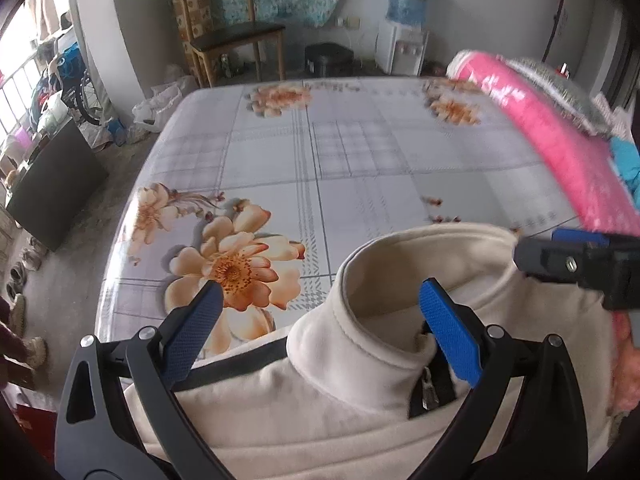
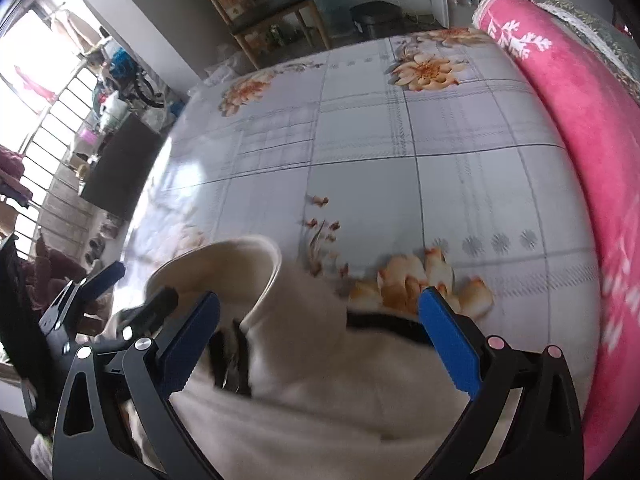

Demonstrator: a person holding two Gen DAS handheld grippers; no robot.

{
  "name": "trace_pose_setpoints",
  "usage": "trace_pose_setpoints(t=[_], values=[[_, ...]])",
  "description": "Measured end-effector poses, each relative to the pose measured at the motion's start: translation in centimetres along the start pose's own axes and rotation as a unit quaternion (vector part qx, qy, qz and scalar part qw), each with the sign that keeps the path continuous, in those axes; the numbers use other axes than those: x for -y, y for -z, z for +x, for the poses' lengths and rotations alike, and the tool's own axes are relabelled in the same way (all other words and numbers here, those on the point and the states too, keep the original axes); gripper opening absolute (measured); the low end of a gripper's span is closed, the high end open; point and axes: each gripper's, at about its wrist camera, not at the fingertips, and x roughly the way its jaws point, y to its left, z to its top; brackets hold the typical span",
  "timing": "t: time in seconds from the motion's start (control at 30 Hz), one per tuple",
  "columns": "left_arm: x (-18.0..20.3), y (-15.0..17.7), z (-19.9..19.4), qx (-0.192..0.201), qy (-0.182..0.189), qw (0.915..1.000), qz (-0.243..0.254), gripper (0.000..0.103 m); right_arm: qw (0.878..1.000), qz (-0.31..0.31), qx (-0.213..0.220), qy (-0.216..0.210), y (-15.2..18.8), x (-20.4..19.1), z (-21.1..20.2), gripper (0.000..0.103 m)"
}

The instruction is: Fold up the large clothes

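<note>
Left wrist view: the left gripper (image 1: 320,312) hangs wide apart over the standing collar of a cream jacket (image 1: 360,400) lying on the floral bedsheet (image 1: 360,152) (a pink blanket (image 1: 560,136) lies alongside); the right gripper (image 2: 320,320) also gapes, gripping nothing

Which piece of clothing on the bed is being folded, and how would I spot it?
Start at the big bed with the flowered checked sheet. At its near edge, just in front of the two open grippers, lies a cream fleece jacket. Unlike the pink blanket rolled along the bed's right side, it is pale and plain, with a stand-up collar and a dark zip.
</note>
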Motion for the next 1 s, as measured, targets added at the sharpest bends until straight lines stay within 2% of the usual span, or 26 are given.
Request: trace_pose_setpoints(t=[0.17,0.37,0.5,0.67,0.87,1.0], values=[[0.2,0.7,2.1,-0.028,-0.018,0.9994,0.013,0.095,1.0,-0.002,-0.023,0.019,-0.8,0.2,3.0,0.097],[-0.1,1.7,1.5,-0.043,0.008,0.9988,0.021,0.095,0.998,-0.019,-0.059,0.015,1.0,0.5,3.1,0.096],[-0.5,2.9,1.1,-0.067,0.046,0.9966,0.018,0.095,0.996,-0.038,-0.075,0.017,2.7,0.5,2.0,0.096],[-0.7,4.3,1.1,-0.08,0.056,0.995,0.02,0.095,0.992,-0.068,-0.096,0.038,4.6,-0.1,2.2,0.096],[-1.3,5.2,0.3,-0.09,0.083,0.9922,0.027,0.095,0.989,-0.115,-0.076,0.056,5.2,-1.8,1.0,0.096],[-1.1,5.7,-0.2,-0.074,0.084,0.9926,0.046,0.095,0.989,-0.13,-0.056,0.039,5.2,-3.1,1.0,0.094]])
